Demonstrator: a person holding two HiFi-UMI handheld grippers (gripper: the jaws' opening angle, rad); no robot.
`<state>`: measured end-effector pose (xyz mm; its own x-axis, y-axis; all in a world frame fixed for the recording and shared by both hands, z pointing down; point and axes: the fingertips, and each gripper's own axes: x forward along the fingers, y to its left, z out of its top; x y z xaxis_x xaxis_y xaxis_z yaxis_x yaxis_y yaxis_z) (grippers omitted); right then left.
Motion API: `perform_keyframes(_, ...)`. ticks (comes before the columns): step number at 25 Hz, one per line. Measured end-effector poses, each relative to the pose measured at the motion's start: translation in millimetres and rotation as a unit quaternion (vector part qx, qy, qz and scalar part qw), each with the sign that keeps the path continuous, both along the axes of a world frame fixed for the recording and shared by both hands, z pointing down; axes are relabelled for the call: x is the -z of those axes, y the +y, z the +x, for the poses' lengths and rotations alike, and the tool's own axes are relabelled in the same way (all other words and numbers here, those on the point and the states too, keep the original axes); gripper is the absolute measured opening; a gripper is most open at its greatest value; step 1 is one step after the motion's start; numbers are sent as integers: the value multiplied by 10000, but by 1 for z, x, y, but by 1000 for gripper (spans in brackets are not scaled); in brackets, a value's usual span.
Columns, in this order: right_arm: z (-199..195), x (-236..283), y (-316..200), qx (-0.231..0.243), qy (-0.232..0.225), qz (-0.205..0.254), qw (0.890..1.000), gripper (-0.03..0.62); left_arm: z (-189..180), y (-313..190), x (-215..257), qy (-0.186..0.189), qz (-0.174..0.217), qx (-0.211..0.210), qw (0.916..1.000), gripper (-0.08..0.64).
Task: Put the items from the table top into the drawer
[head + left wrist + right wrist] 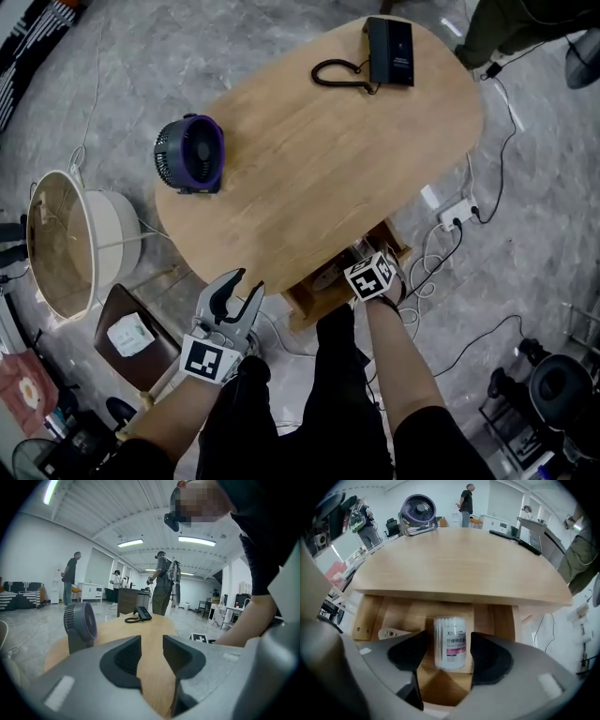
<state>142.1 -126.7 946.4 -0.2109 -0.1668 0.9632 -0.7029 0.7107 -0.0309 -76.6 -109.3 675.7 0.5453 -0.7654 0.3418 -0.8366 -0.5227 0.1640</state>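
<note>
The cotton-swab tub (pixel 450 646) is seen in the drawer (pixel 401 611), between the right gripper's (pixel 449 637) spread jaws and gripped by neither. The left gripper (pixel 151 645) is held open and empty.

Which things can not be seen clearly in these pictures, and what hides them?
Head view: the open wooden drawer mostly hidden under the oval wooden table and the right gripper.
Right gripper view: a flat white object in the drawer, partly behind a jaw; unidentifiable.
Same view: the clear cotton-swab tub: label blurred.

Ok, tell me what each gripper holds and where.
Nothing. Left gripper open, empty; right gripper open, its jaws clear of the swab tub lying in the drawer.
</note>
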Motion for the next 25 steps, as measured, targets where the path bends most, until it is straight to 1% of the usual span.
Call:
perform_keyframes(4, 11, 13, 10, 53, 33, 90, 9999, 305, 4, 2, 2, 51, 16, -49, 10000, 151)
perform_keyframes(12, 14, 53, 9, -55, -225, 665, 9975, 305, 13, 3, 7, -65, 131, -248, 9996, 151)
perform_keyframes(17, 2, 96, 8, -192, -509, 1072, 9928, 298, 24, 3, 10, -207, 145, -494, 9985, 151)
perform_keyframes(21, -16, 159, 9, -307, -954, 1580, 9823, 296, 34, 5, 18, -384, 138, -770, 9962, 151)
perform_keyframes(23, -26, 204, 15, -357, -1241, 1895, 9734, 286, 35, 10, 32, -459, 137, -855, 9952, 151)
perform_keyframes(25, -34, 256, 18, -400, -1512, 2261, 9615, 272, 33, 12, 55, -474, 222, -925, 9943, 151)
